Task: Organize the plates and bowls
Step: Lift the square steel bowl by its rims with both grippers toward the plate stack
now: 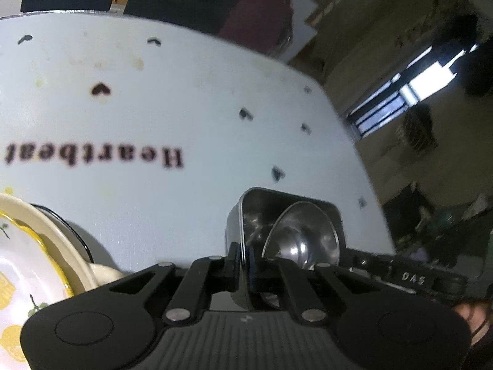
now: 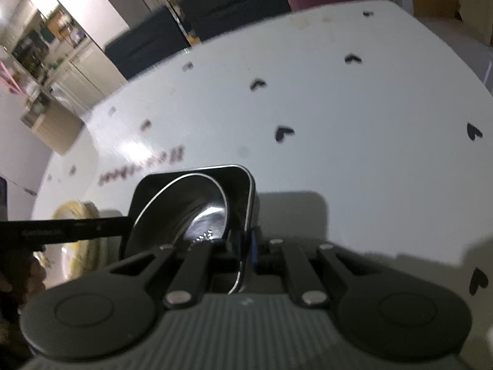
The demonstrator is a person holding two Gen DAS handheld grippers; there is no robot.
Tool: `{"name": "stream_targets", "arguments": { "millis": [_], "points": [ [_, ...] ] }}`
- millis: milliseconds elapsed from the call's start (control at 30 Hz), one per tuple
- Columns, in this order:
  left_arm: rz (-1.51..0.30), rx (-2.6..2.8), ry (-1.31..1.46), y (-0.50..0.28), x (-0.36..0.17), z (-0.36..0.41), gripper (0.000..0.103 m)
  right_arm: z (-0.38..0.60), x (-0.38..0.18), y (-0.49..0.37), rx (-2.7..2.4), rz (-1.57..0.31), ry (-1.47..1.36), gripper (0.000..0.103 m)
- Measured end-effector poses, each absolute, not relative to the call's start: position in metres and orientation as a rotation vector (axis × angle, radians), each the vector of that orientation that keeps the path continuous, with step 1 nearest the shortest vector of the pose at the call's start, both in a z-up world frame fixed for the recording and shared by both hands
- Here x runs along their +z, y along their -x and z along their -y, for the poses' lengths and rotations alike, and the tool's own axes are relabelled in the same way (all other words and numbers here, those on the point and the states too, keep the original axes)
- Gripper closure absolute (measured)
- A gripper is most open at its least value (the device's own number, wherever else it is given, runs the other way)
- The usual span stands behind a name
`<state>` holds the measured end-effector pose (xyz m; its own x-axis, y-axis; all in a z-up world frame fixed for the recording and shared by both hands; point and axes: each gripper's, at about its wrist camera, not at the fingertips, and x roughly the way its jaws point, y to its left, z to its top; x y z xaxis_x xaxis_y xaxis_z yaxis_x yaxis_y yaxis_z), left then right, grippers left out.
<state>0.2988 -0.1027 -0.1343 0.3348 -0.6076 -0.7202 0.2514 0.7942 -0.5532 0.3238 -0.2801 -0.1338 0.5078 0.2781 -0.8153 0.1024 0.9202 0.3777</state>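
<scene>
A square steel container holds a round steel bowl that leans inside it. My left gripper is shut on the container's left wall. In the right wrist view, the right gripper is shut on the opposite wall of the container, with the bowl tilted inside. Each gripper shows in the other's view as a black bar: the right one, the left one. The container's shadow lies on the white table; I cannot tell whether it touches the table.
A stack of plates sits at the lower left: a yellow-rimmed lemon-print plate on a cream plate, also seen as a cream stack. The table carries black hearts and the word "Heartbeat". Dark chairs stand beyond its far edge.
</scene>
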Motion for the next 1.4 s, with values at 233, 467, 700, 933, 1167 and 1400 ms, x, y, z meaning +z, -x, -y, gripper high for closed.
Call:
{"name": "stream_targets", "arguments": {
  "millis": [233, 467, 700, 933, 1167, 1400],
  "points": [
    [-0.982, -0.617, 0.489, -0.289, -0.1, 0.075, 0.098, 0.278, -0.108, -0.313, 0.134, -0.912, -0.477, 0.095],
    [-0.892, -0.622, 0.564, -0.278, -0.076, 0.042, 0.1, 0.261, -0.084, -0.305, 0.191, -0.8, -0.514, 0.094],
    [-0.84, -0.591, 0.599, -0.266, -0.064, 0.008, 0.1, 0.239, -0.073, -0.315, 0.242, -0.748, -0.526, 0.093],
    [-0.811, -0.52, 0.6, -0.251, -0.054, -0.034, 0.1, 0.21, -0.07, -0.335, 0.309, -0.743, -0.521, 0.094],
    [-0.794, -0.427, 0.559, -0.231, -0.05, -0.075, 0.1, 0.167, -0.069, -0.356, 0.381, -0.77, -0.48, 0.094],
    [-0.795, -0.358, 0.562, -0.216, -0.054, -0.112, 0.1, 0.131, -0.068, -0.363, 0.441, -0.809, -0.435, 0.095]
  ]
}}
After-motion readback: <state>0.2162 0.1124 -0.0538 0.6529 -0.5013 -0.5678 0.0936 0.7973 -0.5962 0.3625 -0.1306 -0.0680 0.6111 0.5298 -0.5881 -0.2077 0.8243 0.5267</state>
